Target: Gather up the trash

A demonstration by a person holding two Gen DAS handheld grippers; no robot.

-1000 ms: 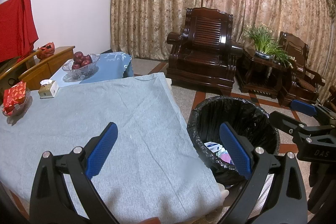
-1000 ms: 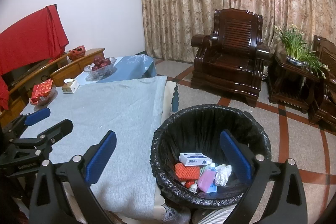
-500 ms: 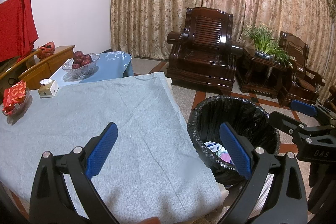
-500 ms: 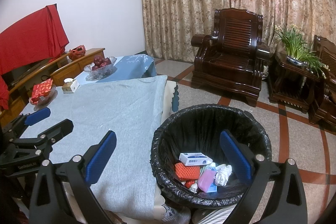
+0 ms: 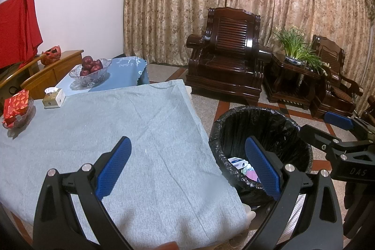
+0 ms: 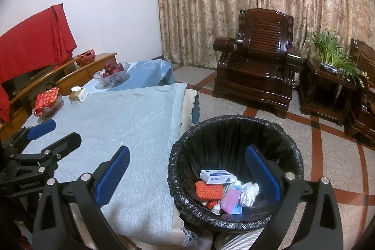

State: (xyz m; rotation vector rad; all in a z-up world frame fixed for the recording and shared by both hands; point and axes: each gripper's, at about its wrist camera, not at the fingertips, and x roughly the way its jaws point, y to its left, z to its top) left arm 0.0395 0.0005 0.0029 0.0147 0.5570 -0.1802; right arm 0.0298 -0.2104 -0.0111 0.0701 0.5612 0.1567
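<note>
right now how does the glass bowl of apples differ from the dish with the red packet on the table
The glass bowl of apples stands on the blue cloth at the far end; the dish with the red packet stands on the grey cloth near the left edge. The bowl holds round dark red fruit; the dish holds a flat bright red patterned packet. Both look like clear glass.

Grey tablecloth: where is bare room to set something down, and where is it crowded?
The grey tablecloth lies bare from the bin-side edge to the near edge. The crowded part is its far-left strip: tissue box, red packet in a dish, fruit bowl behind. The trash bin is beside the table, with trash covering its bottom. Both tools are open.
</note>
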